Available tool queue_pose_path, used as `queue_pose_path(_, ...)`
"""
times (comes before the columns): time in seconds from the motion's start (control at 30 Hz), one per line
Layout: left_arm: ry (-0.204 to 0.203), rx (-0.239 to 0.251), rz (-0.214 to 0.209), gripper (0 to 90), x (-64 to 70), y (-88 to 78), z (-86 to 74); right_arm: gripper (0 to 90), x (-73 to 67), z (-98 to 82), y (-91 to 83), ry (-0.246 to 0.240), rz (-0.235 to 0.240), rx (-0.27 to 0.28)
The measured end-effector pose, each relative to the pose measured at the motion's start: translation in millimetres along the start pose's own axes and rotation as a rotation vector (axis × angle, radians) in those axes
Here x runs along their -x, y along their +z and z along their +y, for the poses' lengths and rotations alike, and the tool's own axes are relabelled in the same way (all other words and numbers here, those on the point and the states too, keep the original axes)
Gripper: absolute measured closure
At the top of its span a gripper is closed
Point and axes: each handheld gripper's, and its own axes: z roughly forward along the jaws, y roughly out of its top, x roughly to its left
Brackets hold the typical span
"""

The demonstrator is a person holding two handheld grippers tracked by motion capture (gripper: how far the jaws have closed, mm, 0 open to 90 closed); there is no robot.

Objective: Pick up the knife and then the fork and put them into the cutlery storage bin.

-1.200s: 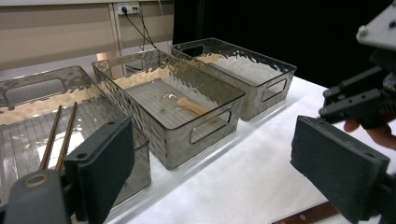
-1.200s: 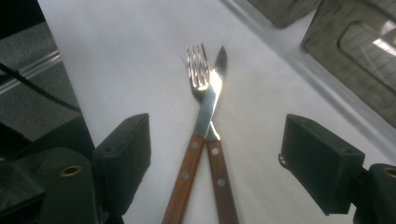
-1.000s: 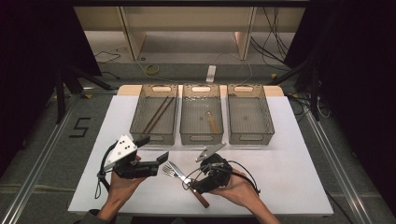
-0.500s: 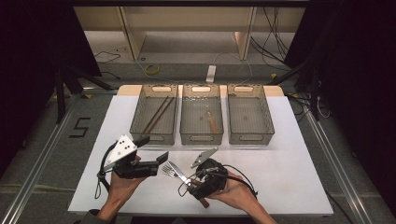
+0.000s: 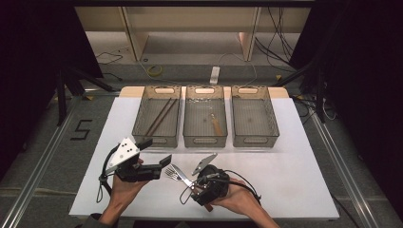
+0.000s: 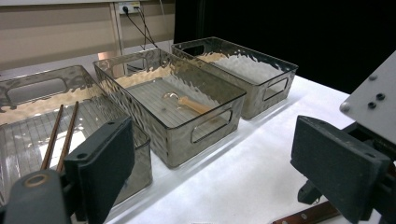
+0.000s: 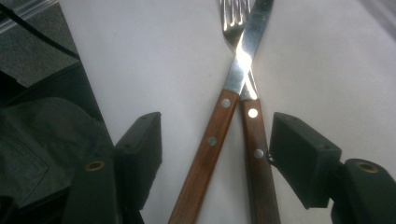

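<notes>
A fork (image 7: 233,21) and a knife (image 7: 219,116), both with riveted wooden handles, lie crossed on the white table (image 5: 285,180). In the right gripper view both handles run between the jaws of my right gripper (image 7: 217,135). Those jaws have just been closing, and the pads stand clear of the wood on either side. In the high view the fork's head (image 5: 175,172) shows just left of the right gripper (image 5: 192,187). My left gripper (image 5: 156,152) hovers left of the fork, open wide and holding nothing, as the left gripper view (image 6: 219,158) confirms.
Three clear trays stand in a row at the back. The left tray (image 5: 138,124) holds two chopsticks (image 5: 159,116). A wooden-handled spoon (image 5: 216,124) lies in the middle tray (image 5: 205,141). The right tray (image 5: 273,124) has nothing in it. The table's front edge is near my hands.
My right gripper has shifted a little to the left and toward the front edge, over the utensil handles. The left gripper has stayed put.
</notes>
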Motion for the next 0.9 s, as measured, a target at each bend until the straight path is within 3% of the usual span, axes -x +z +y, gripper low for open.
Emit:
queue_pose_path(0.43,0.004,0.003,-0.002,13.0,0.6,-2.2,-0.2,52.0,-4.9,-0.9,10.6,-0.032,-0.02,-0.047)
queue_pose_path(0.6,0.006,0.002,-0.003,13.0,1.0,-2.5,-0.1,56.7,-7.9,-2.3,16.1,-0.055,-0.046,-0.09)
queue_pose_path(0.67,0.007,0.001,-0.005,13.1,1.1,-2.6,-0.1,58.1,-7.9,-2.6,17.7,-0.056,-0.049,-0.104)
queue_pose_path(0.7,0.006,0.002,-0.006,13.1,0.9,-2.7,-0.2,58.7,-8.5,-2.3,18.2,-0.034,-0.047,-0.105)
queue_pose_path(0.8,0.003,0.003,-0.006,13.1,0.6,-2.8,-0.2,60.0,-6.6,-2.8,20.6,-0.059,-0.063,-0.111)
queue_pose_path(0.9,0.003,0.002,-0.006,13.0,0.7,-2.5,-0.2,61.5,-8.6,-2.4,23.0,-0.051,-0.063,-0.119)
